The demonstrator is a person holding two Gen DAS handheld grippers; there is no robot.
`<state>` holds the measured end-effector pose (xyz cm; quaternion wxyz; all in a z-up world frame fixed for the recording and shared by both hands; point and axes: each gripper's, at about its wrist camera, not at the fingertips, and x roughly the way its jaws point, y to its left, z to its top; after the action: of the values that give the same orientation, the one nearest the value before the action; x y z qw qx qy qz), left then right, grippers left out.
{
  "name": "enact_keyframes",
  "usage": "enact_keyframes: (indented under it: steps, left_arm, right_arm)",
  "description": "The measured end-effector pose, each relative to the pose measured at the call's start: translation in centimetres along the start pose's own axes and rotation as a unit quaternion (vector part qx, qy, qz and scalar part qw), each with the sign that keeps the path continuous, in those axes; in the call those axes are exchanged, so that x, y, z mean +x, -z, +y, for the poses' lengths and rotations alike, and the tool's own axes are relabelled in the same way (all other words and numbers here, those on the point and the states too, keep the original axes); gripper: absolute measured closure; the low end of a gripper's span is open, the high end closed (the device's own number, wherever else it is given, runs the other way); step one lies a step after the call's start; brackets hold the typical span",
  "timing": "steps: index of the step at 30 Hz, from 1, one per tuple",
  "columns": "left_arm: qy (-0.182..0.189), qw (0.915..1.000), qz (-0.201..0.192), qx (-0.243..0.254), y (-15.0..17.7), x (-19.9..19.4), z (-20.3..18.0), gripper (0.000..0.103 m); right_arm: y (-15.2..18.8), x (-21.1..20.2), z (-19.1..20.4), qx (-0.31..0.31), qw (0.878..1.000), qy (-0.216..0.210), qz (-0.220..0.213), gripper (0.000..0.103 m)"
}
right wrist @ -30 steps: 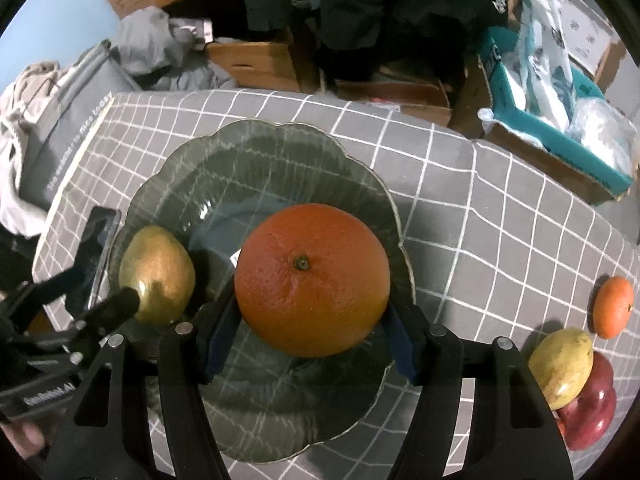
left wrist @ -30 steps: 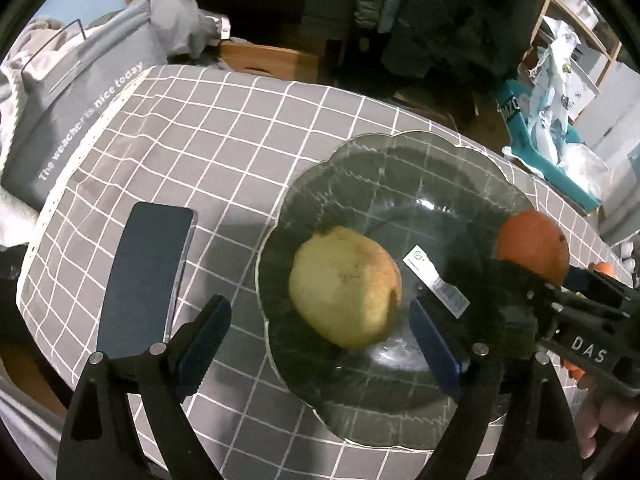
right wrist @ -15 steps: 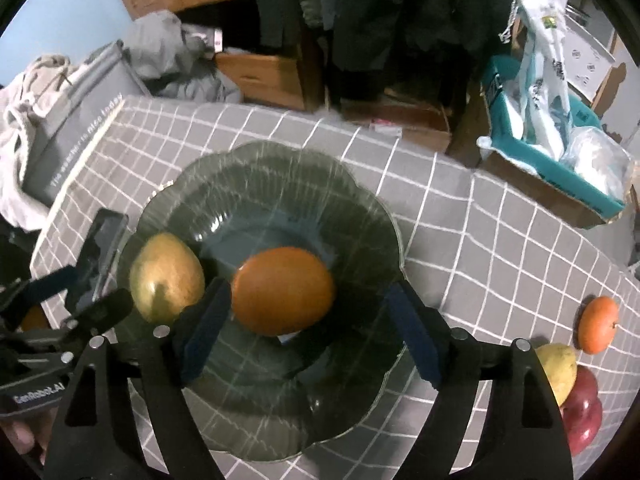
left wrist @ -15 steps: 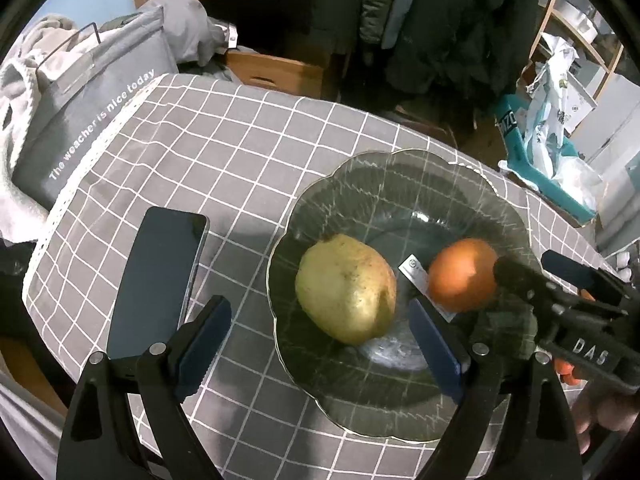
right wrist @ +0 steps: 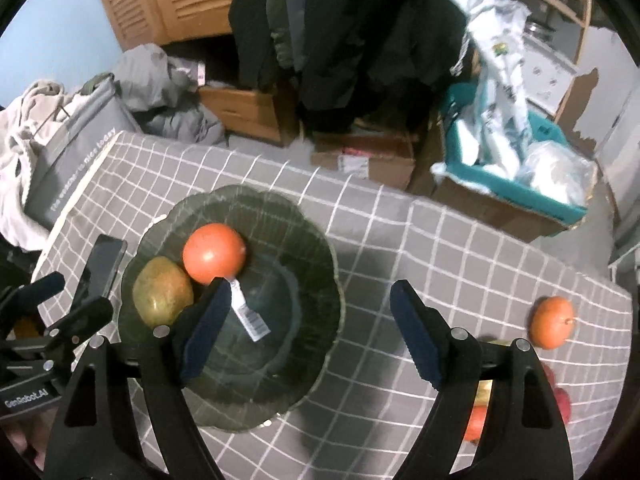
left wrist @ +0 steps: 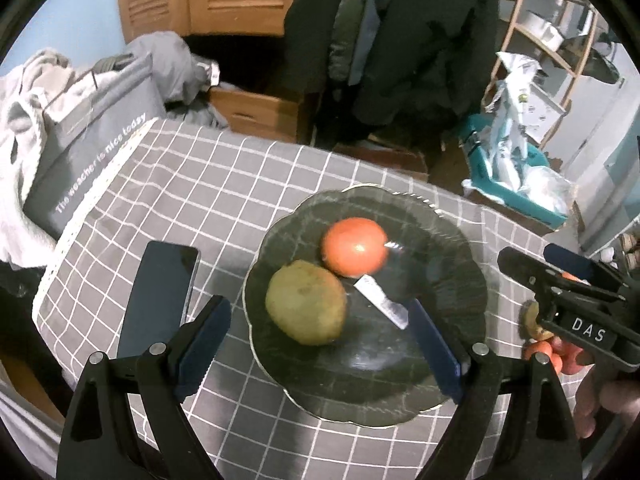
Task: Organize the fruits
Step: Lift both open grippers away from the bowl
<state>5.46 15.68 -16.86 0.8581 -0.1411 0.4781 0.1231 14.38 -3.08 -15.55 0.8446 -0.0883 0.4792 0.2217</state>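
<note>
A dark green scalloped glass plate (left wrist: 452, 248) (right wrist: 288, 224) sits on the grey checked tablecloth. In it lie a large orange (left wrist: 355, 246) (right wrist: 213, 253) and a yellow-green pear (left wrist: 306, 307) (right wrist: 163, 297), touching each other. My left gripper (left wrist: 320, 344) is open and empty above the near side of the plate. My right gripper (right wrist: 310, 328) is open and empty above the plate's right edge; it also shows in the left wrist view (left wrist: 560, 280). A small orange (right wrist: 552, 322) lies on the cloth at the right, with more fruit (right wrist: 480, 416) behind the right finger.
A dark phone (left wrist: 160, 300) (right wrist: 105, 266) lies left of the plate. A white label (left wrist: 382, 300) (right wrist: 248, 312) lies in the plate. A grey bag (left wrist: 92, 160) stands off the table's left edge. Boxes and a teal bin (right wrist: 516, 184) stand beyond the far edge.
My right gripper opened and let the large orange go into the plate, where it rests against the pear. Both grippers have drawn back and up from the plate.
</note>
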Motion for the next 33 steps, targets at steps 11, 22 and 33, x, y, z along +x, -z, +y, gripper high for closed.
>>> enact_keyframes:
  steps: [11, 22, 33]
  left_arm:
    - [0.024, 0.9983, -0.046, 0.027, 0.0, -4.5, -2.6, 0.012]
    - [0.047, 0.9932, -0.096, 0.045, 0.4, -8.9, -4.8, 0.008]
    - [0.071, 0.9833, -0.145, 0.083, 1.0, -13.0, -8.6, 0.001]
  right_arm:
    - [0.2, -7.6, -1.7, -0.002, 0.996, 0.032, -0.08, 0.021]
    - [1.9, -15.0, -3.9, 0.01, 0.988, 0.04, -0.15, 0.021]
    - [4.5, -20.8, -6.0, 0.01, 0.978, 0.056, -0.2, 0.021]
